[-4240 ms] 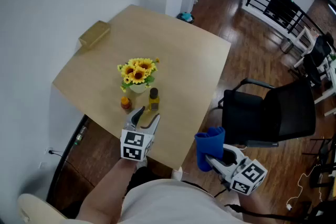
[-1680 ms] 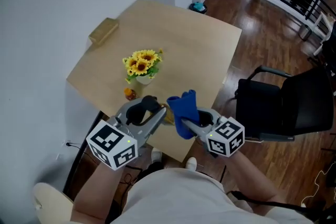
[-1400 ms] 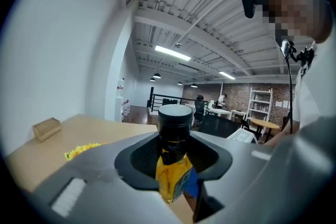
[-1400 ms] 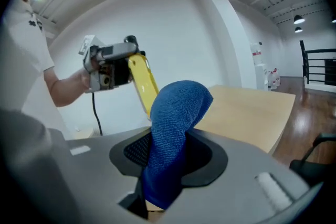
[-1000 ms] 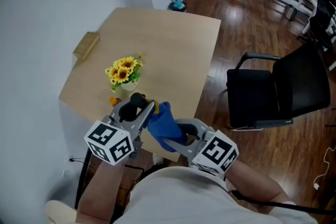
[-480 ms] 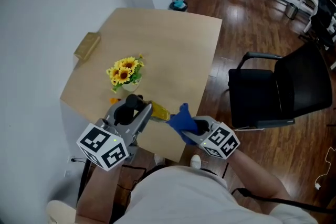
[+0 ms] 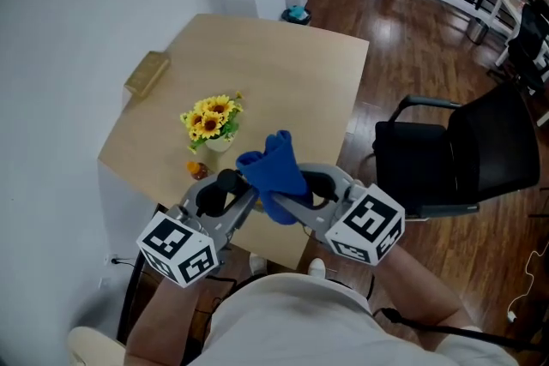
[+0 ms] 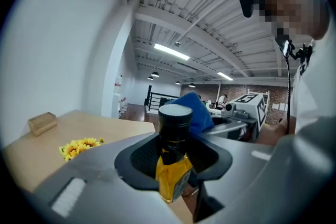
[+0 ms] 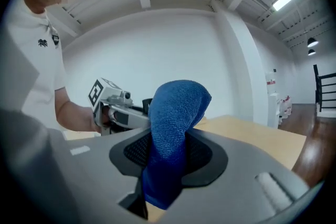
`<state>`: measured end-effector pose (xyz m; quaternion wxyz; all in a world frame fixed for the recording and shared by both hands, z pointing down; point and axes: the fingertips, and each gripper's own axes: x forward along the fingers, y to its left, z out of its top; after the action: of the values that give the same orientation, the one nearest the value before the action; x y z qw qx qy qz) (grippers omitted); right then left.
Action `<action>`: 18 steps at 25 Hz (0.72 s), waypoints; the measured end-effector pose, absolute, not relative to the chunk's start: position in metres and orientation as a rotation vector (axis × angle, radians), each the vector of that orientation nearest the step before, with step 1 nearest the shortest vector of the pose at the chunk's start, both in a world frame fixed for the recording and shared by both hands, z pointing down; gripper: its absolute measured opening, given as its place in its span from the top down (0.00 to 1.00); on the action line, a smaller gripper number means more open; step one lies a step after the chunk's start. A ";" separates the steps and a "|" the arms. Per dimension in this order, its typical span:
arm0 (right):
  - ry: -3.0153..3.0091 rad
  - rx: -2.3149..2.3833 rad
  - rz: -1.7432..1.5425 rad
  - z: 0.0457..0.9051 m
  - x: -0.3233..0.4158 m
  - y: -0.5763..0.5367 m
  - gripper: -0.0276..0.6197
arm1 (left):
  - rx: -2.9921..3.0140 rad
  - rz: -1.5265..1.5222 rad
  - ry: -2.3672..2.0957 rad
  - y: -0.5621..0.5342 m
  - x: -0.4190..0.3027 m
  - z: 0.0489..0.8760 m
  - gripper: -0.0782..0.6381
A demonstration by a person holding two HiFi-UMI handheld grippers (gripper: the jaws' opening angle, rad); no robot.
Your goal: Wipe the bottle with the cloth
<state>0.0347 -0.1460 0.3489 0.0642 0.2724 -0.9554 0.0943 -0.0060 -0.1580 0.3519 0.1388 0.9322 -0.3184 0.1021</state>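
Note:
My left gripper (image 7: 230,195) is shut on a small bottle (image 8: 172,178) of yellow liquid with a black cap (image 8: 175,122), held upright above the table's near edge. My right gripper (image 7: 292,203) is shut on a folded blue cloth (image 7: 269,171), which stands up out of its jaws (image 9: 170,136). In the head view the cloth covers most of the bottle; only the black cap (image 7: 227,181) shows at its left. In the left gripper view the cloth (image 8: 195,112) sits just behind and right of the cap; whether they touch I cannot tell.
On the wooden table (image 7: 292,73) stand a white pot of sunflowers (image 7: 210,119), a small orange jar (image 7: 197,171) and a cardboard box (image 7: 147,71) at the far left edge. A black office chair (image 7: 463,159) is at the right on the wood floor.
The right gripper has carried the cloth up and to the left, from beside the bottle's right end to over it. The bottle's yellow body is now hidden in the head view. The left gripper stayed put.

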 end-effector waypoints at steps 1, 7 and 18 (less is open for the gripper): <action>-2.873 0.827 0.321 0.359 0.031 -0.146 0.73 | 2.695 0.286 -0.922 -0.158 -0.009 0.351 0.68; -2.669 0.820 0.536 0.474 0.025 -0.149 0.73 | 2.699 0.244 -0.941 -0.159 -0.037 0.341 0.68; -2.744 0.889 0.373 0.402 0.011 -0.168 0.73 | 2.750 0.294 -0.865 -0.152 -0.061 0.342 0.68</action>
<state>0.0107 -0.1683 0.4020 0.1166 0.3035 -0.9370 0.1275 -0.0607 -0.1518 0.3419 0.1217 0.9420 -0.2962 0.1006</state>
